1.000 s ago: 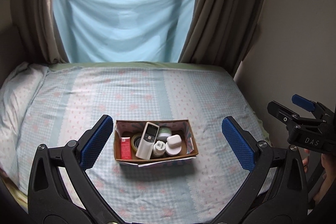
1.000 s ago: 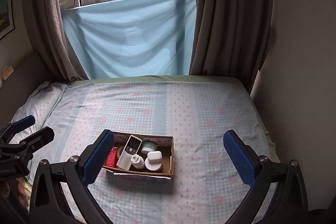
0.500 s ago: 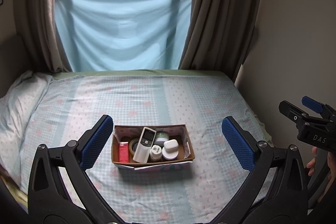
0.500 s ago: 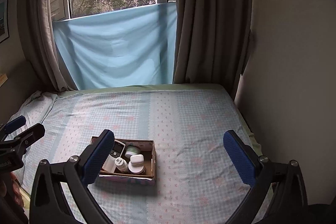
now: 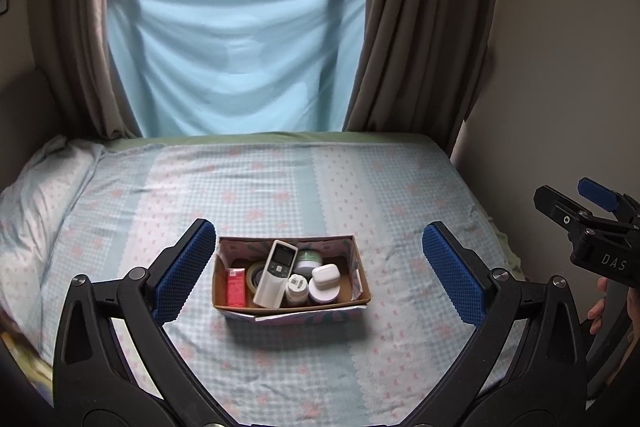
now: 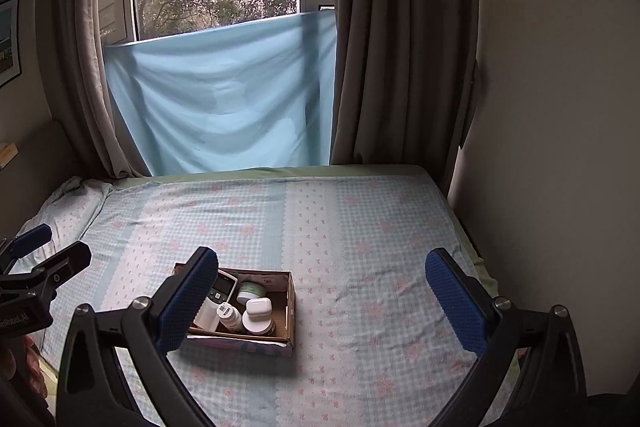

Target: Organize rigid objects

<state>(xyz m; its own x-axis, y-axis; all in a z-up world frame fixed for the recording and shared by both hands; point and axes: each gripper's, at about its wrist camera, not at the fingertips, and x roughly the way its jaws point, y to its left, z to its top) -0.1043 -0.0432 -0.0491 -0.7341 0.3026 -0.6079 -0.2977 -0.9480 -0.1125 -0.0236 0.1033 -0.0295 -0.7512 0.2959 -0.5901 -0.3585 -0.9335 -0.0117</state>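
Note:
A small cardboard box (image 5: 362, 281) (image 6: 291, 303) sits on the bed near its front edge. Inside lie a white remote (image 5: 277, 273), a red carton (image 5: 236, 287), a roll of tape (image 5: 254, 273), a small white bottle (image 5: 297, 287) (image 6: 229, 315), a green-lidded jar (image 5: 310, 259) (image 6: 251, 291) and a white earbud case (image 5: 326, 274) (image 6: 259, 306) on a round jar. My left gripper (image 5: 320, 269) stands open, held back from the box, nothing between its fingers. My right gripper (image 6: 320, 301) is open too, with the box behind its left finger (image 6: 188, 303).
The bed (image 5: 280, 183) carries a blue checked sheet with pink flowers, and a pillow (image 5: 36, 195) lies at the left. A pale blue cloth (image 5: 236, 55) hangs over the window between brown curtains. A wall (image 6: 560, 107) borders the bed's right side.
Both grippers have drawn back and tilted up, so more window shows. In the right wrist view the box has slid leftward behind the left finger. Both stay open.

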